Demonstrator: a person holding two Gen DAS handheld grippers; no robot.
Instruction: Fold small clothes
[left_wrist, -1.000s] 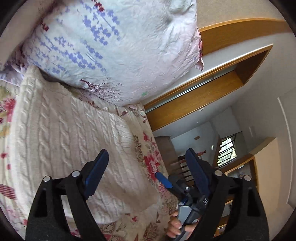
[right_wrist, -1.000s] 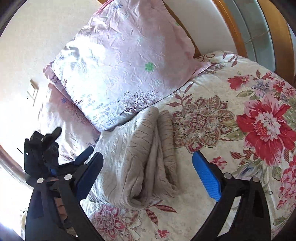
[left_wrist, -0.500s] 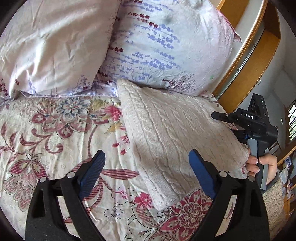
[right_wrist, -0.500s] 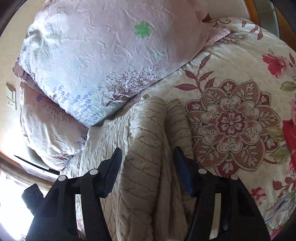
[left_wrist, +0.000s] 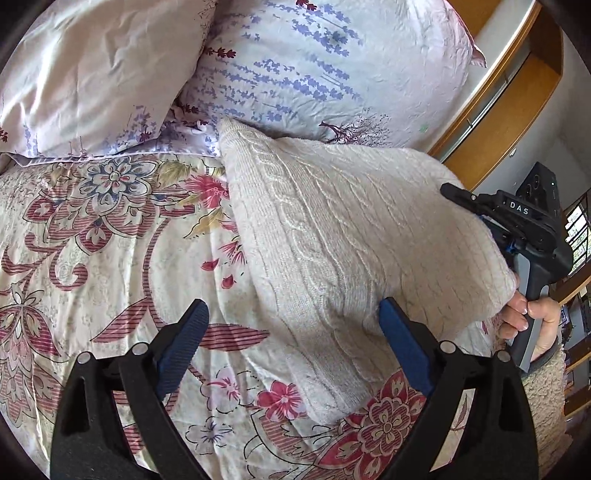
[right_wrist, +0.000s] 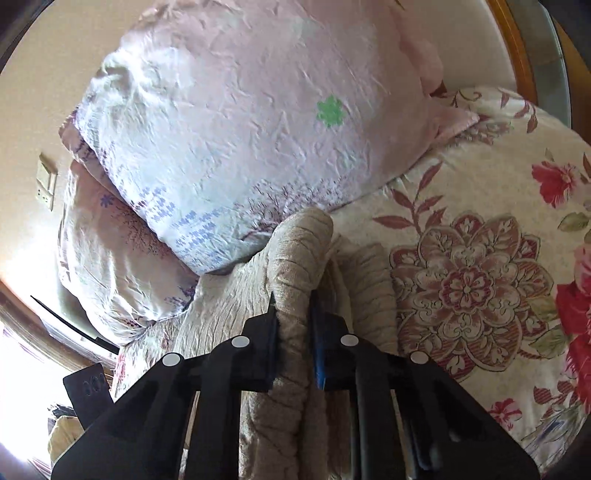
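A cream cable-knit sweater lies folded on the floral bedspread, its far end against the pillows. My left gripper is open and empty, its blue pads on either side of the sweater's near left edge, just above the bed. My right gripper is shut on a thick fold of the sweater. In the left wrist view the right gripper holds the sweater's right edge, lifted a little off the bed.
Two pale floral pillows lean at the head of the bed; they also show in the right wrist view. A wooden door frame stands right of the bed. The bedspread extends to the right of the sweater.
My right gripper closed in on the sweater's fold and shut on it. My left gripper swung round toward the bed and now sits over the sweater's near edge, still open.
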